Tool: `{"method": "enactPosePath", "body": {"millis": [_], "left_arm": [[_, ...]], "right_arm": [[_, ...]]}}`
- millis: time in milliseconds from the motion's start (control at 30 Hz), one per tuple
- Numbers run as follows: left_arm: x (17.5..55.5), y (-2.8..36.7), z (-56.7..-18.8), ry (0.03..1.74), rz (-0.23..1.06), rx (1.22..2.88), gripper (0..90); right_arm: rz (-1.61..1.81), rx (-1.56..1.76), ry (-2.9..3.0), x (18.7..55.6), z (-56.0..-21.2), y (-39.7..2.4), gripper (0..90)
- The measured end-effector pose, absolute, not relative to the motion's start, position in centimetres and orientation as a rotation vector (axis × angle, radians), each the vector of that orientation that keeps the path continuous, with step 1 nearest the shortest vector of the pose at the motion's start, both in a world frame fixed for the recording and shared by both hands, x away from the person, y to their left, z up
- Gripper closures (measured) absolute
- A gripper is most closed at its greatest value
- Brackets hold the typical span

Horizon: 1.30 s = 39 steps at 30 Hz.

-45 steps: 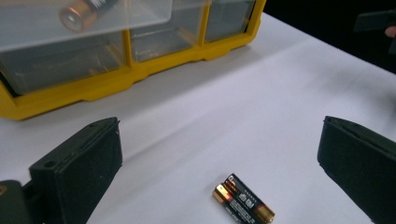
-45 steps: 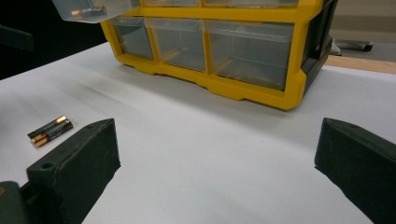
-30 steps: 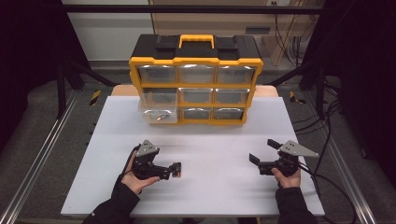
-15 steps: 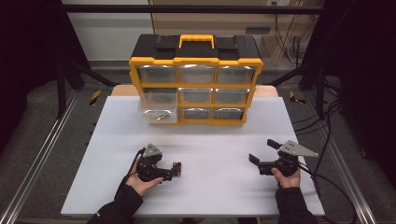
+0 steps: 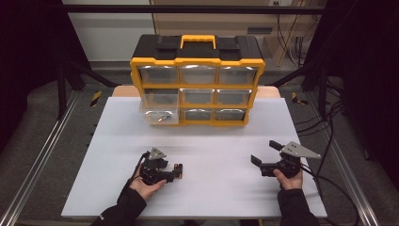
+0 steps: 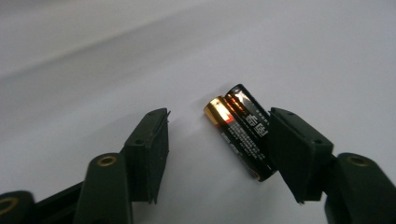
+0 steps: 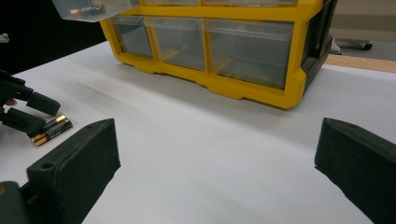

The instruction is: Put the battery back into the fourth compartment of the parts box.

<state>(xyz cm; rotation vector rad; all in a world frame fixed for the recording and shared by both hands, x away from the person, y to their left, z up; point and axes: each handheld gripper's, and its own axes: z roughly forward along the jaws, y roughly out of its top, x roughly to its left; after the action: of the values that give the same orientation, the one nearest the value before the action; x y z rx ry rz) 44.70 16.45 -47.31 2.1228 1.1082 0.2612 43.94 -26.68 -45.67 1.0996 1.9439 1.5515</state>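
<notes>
Two black-and-gold batteries [image 6: 238, 130] lie side by side on the white tabletop [image 5: 211, 141]. My left gripper [image 6: 215, 135] straddles them, and its jaws have just been closing. One pad rests against the black battery, while the other stands a clear gap away from the gold-ended one. From the high view this left gripper [image 5: 178, 170] lies low at the front left. The right gripper view shows the same batteries [image 7: 50, 129] between the left gripper's fingers [image 7: 42, 103]. My right gripper [image 5: 266, 151] stays at the front right, wide open, with bare table between its jaws.
A yellow-and-black drawer organizer [image 5: 197, 70] stands at the back of the table, its clear drawers facing me. Its lower-left drawer [image 5: 160, 115] is pulled out with small items inside. Metal rails run along both sides of the table, and cables trail at the right.
The left gripper has shifted slightly and tilted lower onto the table, and its jaws have narrowed around the batteries. The right hand has not moved.
</notes>
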Motion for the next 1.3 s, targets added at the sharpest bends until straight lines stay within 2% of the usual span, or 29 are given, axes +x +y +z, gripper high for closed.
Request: {"method": "enactPosePath", "body": {"millis": [333, 700, 933, 1300], "left_arm": [[44.3, 15.8, -47.1, 1.114, 0.31, 2.164, 55.4], [44.0, 15.2, -47.0, 1.149, 0.342, 2.191, 69.1], [43.9, 15.0, -46.9, 1.168, 0.379, 2.207, 75.5], [43.9, 14.9, -46.8, 1.171, 0.382, 2.216, 76.2]], "right_arm": [[1.552, 1.1, 1.946, 43.9, -45.7, -26.7, 0.3], [1.552, 1.101, 1.946, 44.0, -45.7, -26.7, 0.3], [1.553, 1.1, 1.945, 44.0, -45.7, -26.7, 0.3], [1.554, 1.096, 1.943, 44.0, -45.7, -26.7, 0.3]]}}
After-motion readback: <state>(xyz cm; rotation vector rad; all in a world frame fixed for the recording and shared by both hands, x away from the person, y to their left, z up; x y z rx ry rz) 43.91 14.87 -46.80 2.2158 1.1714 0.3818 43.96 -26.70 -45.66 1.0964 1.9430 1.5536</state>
